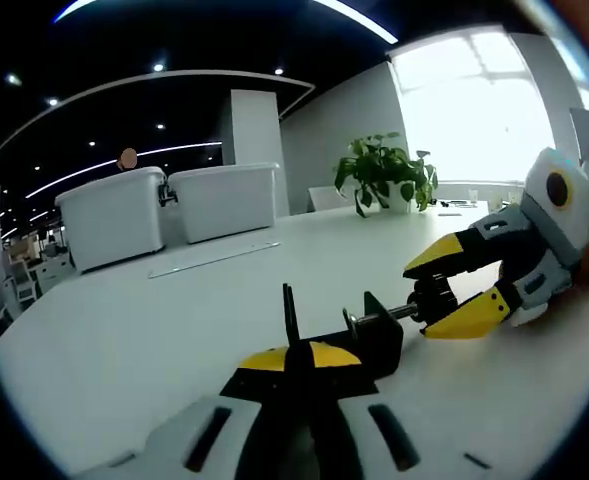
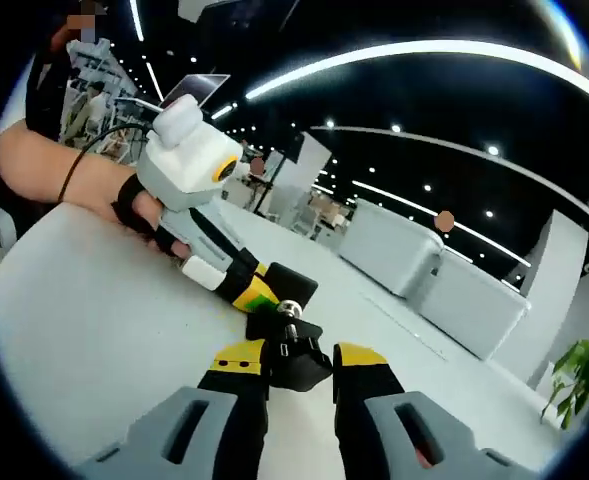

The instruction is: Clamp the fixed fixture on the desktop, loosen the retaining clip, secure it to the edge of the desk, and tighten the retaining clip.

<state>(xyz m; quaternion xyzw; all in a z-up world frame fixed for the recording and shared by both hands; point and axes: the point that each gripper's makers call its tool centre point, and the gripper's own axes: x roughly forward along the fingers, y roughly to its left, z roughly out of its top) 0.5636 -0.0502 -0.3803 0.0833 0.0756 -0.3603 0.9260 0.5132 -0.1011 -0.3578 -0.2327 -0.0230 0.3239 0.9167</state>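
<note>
I have the black clamp (image 1: 359, 335) lying on the white worktop (image 1: 124, 340), low and centre in the left gripper view. My left tool (image 1: 296, 365) rises from the bottom edge, its yellow-tipped jaws drawn in tight on the clamp's upright black plate, so it has hold of that end. The clamp's silver screw (image 1: 379, 317) runs toward the right of the frame, where my right tool (image 1: 444, 292) comes in from the right edge. Its two yellow jaws sit above and below the black knob at the end of the screw.

In the right gripper view the clamp (image 2: 289, 345) sits at lower centre, between the right tool's (image 2: 296, 375) jaws, which stand part way apart at its sides; contact looks likely, but I cannot be sure from this angle. The left tool (image 2: 254, 290) reaches in from the upper left, held by a hand (image 2: 139, 215) in a black glove.

Background, left gripper view: two white bins (image 1: 164, 210) at centre left and a potted plant (image 1: 384, 172) at upper right, both on the worktop.
</note>
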